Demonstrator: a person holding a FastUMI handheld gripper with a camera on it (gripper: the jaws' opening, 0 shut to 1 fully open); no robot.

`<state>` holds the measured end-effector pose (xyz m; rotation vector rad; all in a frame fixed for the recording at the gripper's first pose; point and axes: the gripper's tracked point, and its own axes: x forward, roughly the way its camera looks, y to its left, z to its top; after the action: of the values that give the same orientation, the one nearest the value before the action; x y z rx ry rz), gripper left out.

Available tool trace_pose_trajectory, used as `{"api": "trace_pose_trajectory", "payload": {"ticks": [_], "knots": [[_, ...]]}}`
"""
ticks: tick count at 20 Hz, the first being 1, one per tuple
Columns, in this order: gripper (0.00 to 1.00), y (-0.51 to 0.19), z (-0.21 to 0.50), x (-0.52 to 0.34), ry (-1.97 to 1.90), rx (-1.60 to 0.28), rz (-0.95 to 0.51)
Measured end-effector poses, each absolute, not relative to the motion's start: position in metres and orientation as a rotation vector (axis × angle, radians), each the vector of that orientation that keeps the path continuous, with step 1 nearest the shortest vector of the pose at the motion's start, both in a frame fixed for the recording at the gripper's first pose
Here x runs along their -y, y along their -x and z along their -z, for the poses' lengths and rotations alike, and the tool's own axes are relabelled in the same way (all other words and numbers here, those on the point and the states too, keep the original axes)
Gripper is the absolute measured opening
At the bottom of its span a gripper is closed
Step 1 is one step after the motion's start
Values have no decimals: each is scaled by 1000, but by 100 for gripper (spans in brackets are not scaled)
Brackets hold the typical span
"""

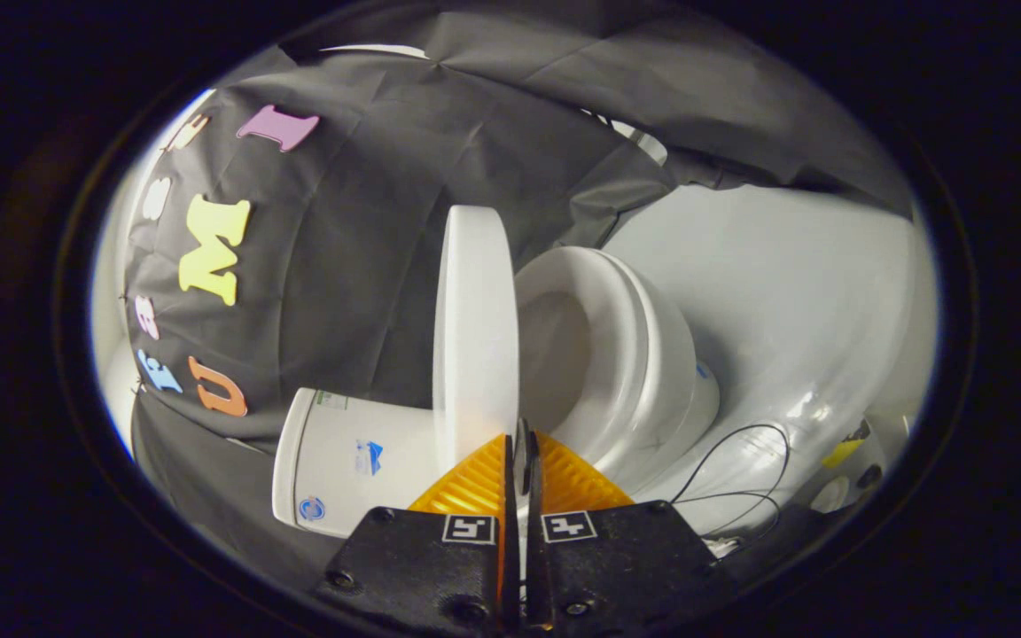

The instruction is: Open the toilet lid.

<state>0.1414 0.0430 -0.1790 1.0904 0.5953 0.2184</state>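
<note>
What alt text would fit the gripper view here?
The toilet lid stands raised away from the seat, leaving the bowl open, with the gripper just below the lid's edge, its jaws nearly closed and holding nothing. The white tank sits behind the lid against the booth's black cloth wall.

Raised toilet lid (475, 328) beyond closed fingers (480, 483)

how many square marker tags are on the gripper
2: one tag on each side of the gripper, whose closed fingers touch the raised lid edge. Others may be hidden.
</note>
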Motion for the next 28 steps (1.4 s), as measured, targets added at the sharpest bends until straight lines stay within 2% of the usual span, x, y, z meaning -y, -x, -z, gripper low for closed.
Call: {"api": "trace_pose_trajectory", "payload": {"ticks": [28], "knots": [[6,-128,118,-68,-971,-538,-200]]}}
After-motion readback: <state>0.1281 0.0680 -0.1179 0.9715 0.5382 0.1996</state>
